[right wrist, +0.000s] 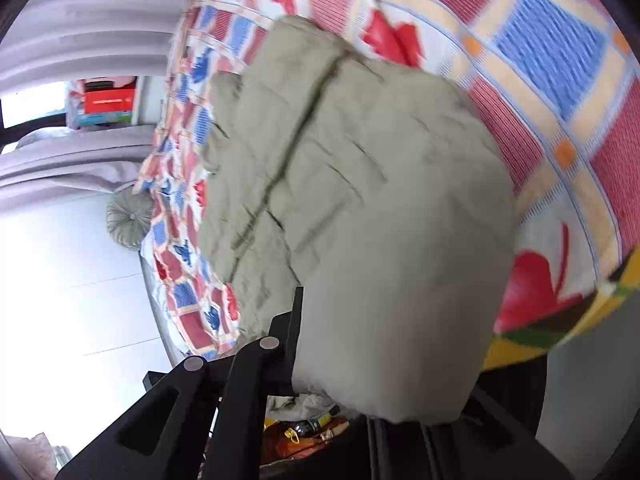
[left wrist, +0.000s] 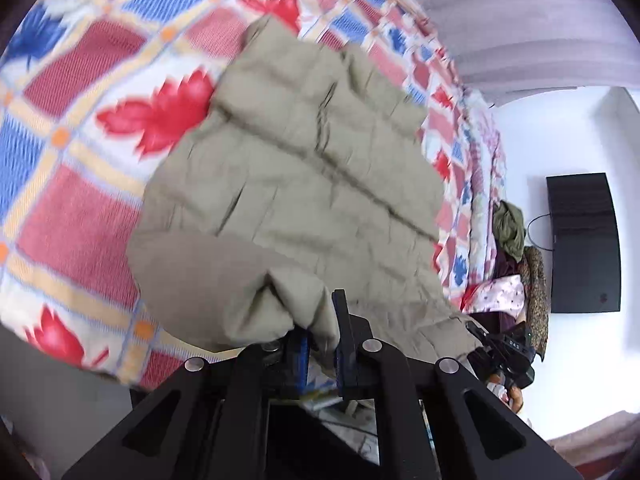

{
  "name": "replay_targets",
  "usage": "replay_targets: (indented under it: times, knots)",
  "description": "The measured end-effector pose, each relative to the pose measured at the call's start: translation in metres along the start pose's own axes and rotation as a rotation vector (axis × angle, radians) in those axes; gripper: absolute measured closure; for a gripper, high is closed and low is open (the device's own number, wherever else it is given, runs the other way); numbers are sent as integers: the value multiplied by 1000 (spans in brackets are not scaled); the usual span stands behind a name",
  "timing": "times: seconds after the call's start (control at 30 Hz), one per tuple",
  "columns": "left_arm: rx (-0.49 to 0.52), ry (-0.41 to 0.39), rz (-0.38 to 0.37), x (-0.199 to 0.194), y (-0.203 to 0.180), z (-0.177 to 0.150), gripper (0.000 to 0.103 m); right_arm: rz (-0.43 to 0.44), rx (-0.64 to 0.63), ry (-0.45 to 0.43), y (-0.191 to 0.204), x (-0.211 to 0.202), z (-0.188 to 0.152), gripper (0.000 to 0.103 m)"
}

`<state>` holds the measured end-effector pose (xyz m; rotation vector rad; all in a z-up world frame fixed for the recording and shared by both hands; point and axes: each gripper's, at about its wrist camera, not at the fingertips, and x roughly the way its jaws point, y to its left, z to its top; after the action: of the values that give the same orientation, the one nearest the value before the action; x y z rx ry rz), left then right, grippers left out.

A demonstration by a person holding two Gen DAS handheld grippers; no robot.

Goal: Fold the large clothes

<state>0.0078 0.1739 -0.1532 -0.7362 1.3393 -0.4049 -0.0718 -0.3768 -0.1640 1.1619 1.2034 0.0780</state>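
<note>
Fabric of the jacket (left wrist: 296, 184) fills the space between the left gripper (left wrist: 320, 344)'s jaws: they stand narrow, pinching a bunched fold of its near edge, with blue pads just visible on either side of the cloth. From that grip the jacket runs away from the camera, its long axis heading up and slightly left across the bedspread (left wrist: 80, 184), with a dark seam crossing it on a diagonal. To the right, the other gripper shows at the jacket's near corner. Beyond the bed's far edge lie a heap of clothes (left wrist: 510, 232), a dark panel (left wrist: 584, 240) on the white wall, and a curtain (left wrist: 520, 20).

In the right view, the jacket (right wrist: 360, 184) drapes over the right gripper (right wrist: 316, 360). Only one black finger (right wrist: 297, 320) shows, against the cloth's left side; the other is buried, so I cannot tell how the jaws stand. The jacket stretches up and left from here, its seam running along that axis, over the bedspread (right wrist: 552, 92). A round cushion (right wrist: 129, 218) sits by the bed's far edge, a curtain (right wrist: 80, 20) beyond.
</note>
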Motion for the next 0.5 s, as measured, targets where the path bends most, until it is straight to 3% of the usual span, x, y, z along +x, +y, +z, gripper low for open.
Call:
replay_targets:
  times: [0.27,0.4,0.5]
  knots:
    - [123,-171,-34,-20,-43,90,92,75,-178,-113,86,-14,57,96]
    - [226,-210,5,-10,-65,147,92,49,-272,-132,131,2,97,96]
    - [250,-233,43,6,-71,186,92,12,-336,-136,157,16,134,96]
